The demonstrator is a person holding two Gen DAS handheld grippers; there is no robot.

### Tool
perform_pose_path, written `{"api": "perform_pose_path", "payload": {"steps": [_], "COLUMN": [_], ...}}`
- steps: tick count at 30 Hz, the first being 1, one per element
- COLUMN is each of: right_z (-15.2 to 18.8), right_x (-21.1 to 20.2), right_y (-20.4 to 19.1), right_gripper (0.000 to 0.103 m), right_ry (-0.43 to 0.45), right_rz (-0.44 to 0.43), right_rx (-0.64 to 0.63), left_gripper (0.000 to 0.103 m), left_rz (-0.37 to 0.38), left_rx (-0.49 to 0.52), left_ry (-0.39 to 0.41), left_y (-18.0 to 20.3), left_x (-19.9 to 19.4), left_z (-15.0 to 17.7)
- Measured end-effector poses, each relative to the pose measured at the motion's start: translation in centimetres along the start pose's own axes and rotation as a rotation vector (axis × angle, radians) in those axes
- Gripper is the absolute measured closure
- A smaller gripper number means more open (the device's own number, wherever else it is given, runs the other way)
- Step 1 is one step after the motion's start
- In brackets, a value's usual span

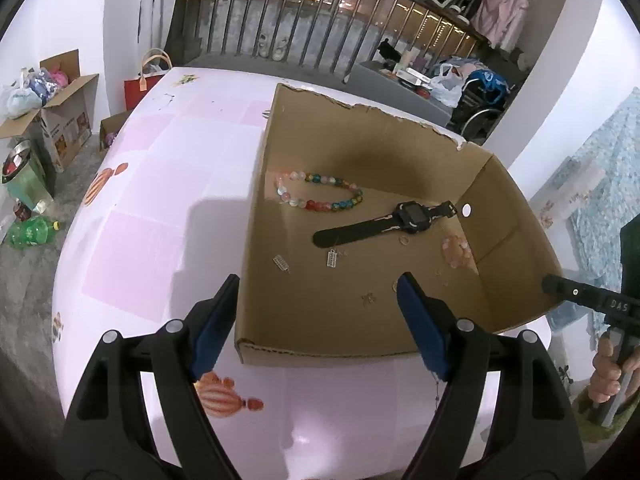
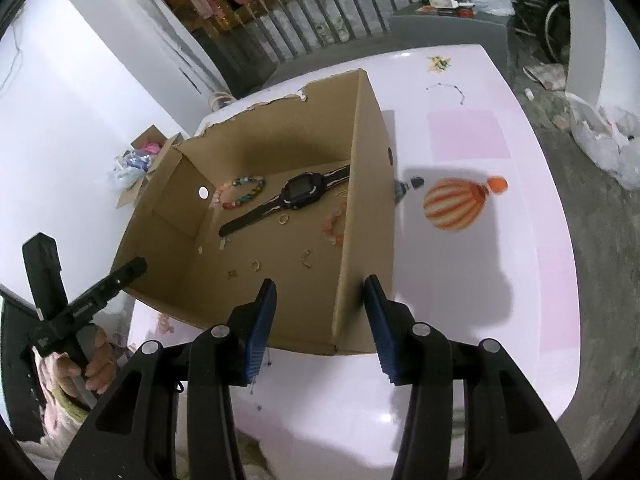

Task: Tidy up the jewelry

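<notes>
Both jaws spread and empty, box (image 2: 360, 208) wall hiding pink bracelet (image 2: 334, 226), tiny charms (image 1: 332, 258) indistinct

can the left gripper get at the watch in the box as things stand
Probably yes. The box is open on top, the watch lies flat on its floor with nothing over it, and the left gripper hangs open above the near wall. Only small charms lie nearby.
</notes>
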State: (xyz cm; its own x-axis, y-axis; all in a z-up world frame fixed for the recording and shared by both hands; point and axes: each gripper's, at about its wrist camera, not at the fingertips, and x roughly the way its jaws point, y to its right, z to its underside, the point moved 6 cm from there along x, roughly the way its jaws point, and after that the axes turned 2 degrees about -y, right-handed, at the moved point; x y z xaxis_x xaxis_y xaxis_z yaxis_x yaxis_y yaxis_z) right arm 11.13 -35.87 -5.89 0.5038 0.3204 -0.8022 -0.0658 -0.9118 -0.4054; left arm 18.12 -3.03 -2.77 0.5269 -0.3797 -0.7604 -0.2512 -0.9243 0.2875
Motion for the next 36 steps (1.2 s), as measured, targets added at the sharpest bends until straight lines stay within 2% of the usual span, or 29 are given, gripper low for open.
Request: {"api": "perform_pose_path", "payload": {"steps": [6,15,18,21,25,28,31,34,36], "right_z": [2.4,3.2,3.7,4.4,5.9,6.9,7.7,8.3,8.5], "right_x": [-1.2,-1.5,-2.3,-4.2,-6.3,-6.9,-7.2,-7.4,-7.3], "right_y": [-0.3,-0.4,-0.7,-1.1,-2.0,-2.9,-3.8,-4.3,-4.4], "right_gripper": [0.057,0.057,0.055,0.043,0.025,0.013,0.006,0.006,0.006], "right_ry": [0.015,0.067,0.105,0.196,0.334,0.413,0.476,0.511,0.518], "right_rz": [0.010,0.036,0.046,0.104,0.201,0.257,0.286,0.297,0.343], "right_rx": [0.004,-0.004,-0.009,-0.039,-0.076,-0.094,-0.093,-0.075,-0.059], "left_gripper": [0.029,0.027,0.026,0.019,0.016,0.014,0.012,0.009,0.009], "left_rz": [-0.007,-0.007,-0.024,-0.079,-0.155,-0.180,-0.198,-0.218,-0.238], "left_rx": [0.008,0.013,0.006,0.027,0.041,0.045,0.047,0.043,0.036], "left_ry": [0.015,0.034,0.073,0.122,0.199,0.219,0.240,0.259,0.265], "left_y": [0.3,0.0,-0.1,0.1,0.4,0.9,1.4,1.8,1.9], "left_x": [-1.0,-1.7,-2.9,-4.6,-7.3,-8.4,-9.1,-9.6,-9.8], "left_z": [1.6,2.5,2.6,3.2,3.9,4.5,4.8,5.2,5.4]}}
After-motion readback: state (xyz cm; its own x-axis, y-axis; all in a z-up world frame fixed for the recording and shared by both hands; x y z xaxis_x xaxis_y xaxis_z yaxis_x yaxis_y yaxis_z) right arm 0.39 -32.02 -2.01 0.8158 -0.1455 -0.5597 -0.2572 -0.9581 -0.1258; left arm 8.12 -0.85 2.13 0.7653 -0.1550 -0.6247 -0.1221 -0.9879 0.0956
